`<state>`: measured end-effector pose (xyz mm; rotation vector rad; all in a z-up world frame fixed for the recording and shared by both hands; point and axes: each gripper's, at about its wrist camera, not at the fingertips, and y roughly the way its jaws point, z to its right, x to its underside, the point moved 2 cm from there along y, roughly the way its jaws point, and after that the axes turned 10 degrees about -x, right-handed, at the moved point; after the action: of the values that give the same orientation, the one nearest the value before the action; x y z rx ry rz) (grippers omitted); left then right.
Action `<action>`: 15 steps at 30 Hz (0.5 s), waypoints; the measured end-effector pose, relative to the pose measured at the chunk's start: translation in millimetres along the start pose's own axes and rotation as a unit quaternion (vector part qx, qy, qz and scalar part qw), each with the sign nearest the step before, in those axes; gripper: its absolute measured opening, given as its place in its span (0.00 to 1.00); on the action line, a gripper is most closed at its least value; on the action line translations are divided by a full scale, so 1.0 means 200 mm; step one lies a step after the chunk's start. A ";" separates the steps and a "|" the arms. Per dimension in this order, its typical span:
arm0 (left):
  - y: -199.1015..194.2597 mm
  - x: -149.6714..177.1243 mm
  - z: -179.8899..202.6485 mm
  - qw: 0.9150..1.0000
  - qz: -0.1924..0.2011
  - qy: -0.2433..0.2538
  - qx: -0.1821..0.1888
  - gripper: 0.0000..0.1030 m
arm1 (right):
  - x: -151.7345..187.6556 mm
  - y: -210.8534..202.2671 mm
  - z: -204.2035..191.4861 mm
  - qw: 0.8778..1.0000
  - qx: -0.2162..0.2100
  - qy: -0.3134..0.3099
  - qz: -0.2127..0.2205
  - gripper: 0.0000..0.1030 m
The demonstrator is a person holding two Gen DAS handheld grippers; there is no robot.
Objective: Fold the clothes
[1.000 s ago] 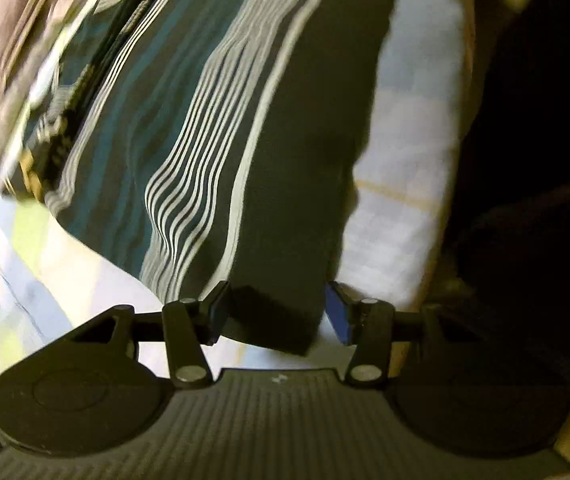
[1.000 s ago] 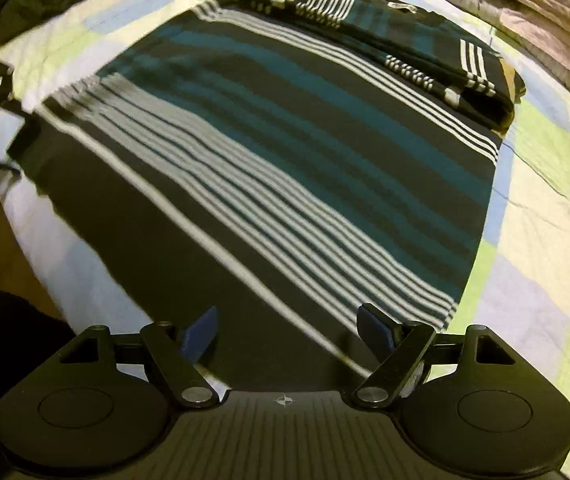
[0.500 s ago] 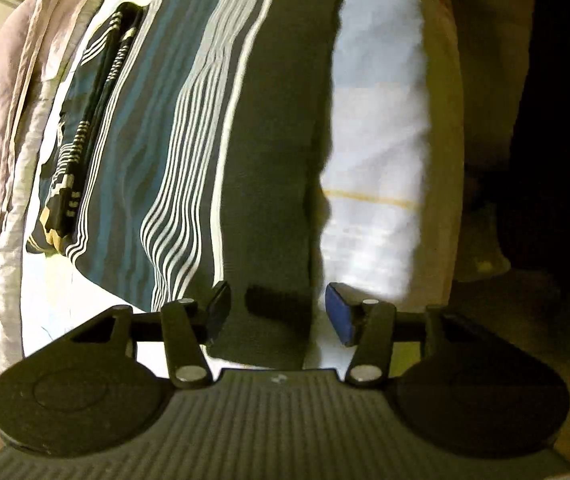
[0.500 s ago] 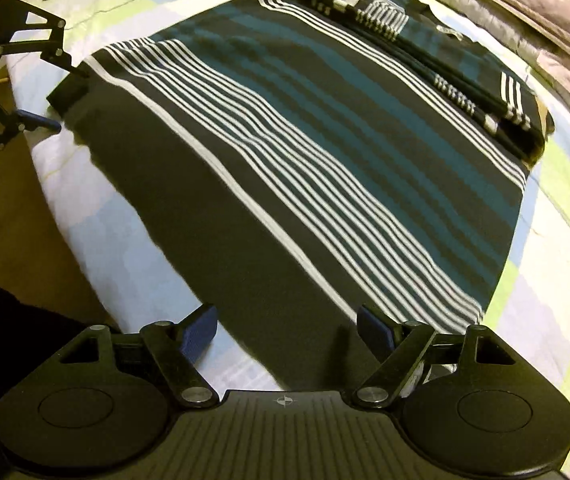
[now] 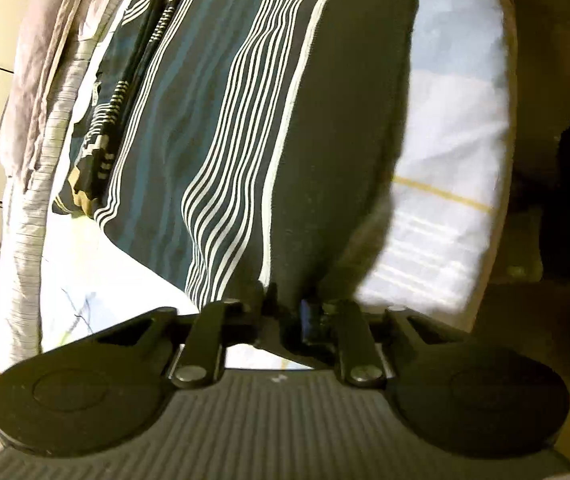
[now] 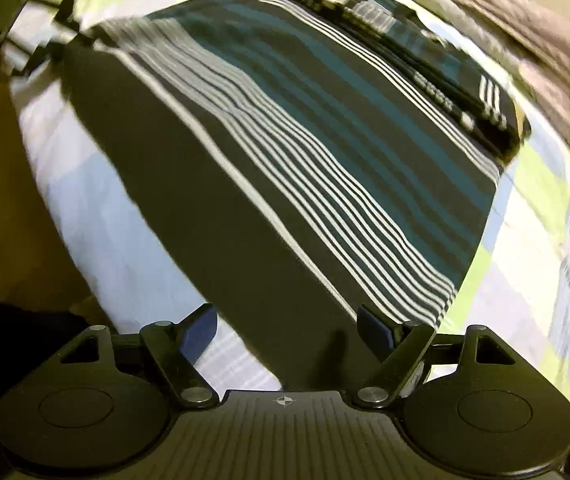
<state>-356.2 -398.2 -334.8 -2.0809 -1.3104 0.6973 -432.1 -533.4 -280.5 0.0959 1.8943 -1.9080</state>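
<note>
Item: dark knitted garment with teal bands and clusters of thin white stripes (image 6: 285,168), spread flat across a bed covered in a pale patchwork sheet of white, blue and lime squares (image 6: 541,184); a second, already folded striped garment (image 6: 425,56) lies along its far edge, touching or overlapping it. Left gripper (image 5: 289,312): jaws closing on the plain dark hem corner, a bunched pinch of cloth between the pads, fabric drawn into a small tent above them. Right gripper (image 6: 287,330): jaws spread wide, hanging just over the opposite hem corner, nothing grasped; the dark hem lies between the two fingers. Hazards, as judged: the left pinch looks shallow and may take only the top layer, so the lower layer would lag and the fold come out skewed; it might also catch the sheet beneath. If the left corner lifts before the right has clamped, the hem would drag diagonally and wrinkle. A carry too far could disturb the folded garment.
</note>
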 end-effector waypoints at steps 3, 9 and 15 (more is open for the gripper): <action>0.00 -0.01 -0.06 0.999 -0.013 -0.037 0.021 0.08 | -0.01 0.03 -0.09 0.998 -0.016 -0.061 0.012 0.78; 0.00 -0.01 -0.23 0.988 -0.038 -0.139 0.050 0.07 | -0.10 0.13 -0.19 0.988 -0.036 -0.145 0.043 0.78; -0.06 -0.01 -0.31 0.987 -0.028 -0.152 0.046 0.07 | -0.01 0.10 -0.10 0.984 0.031 -0.170 0.033 0.73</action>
<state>-321.4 -407.9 -282.6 -1.9107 -1.4621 1.0625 -429.1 -513.5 -299.9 -0.1395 1.5861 -1.8074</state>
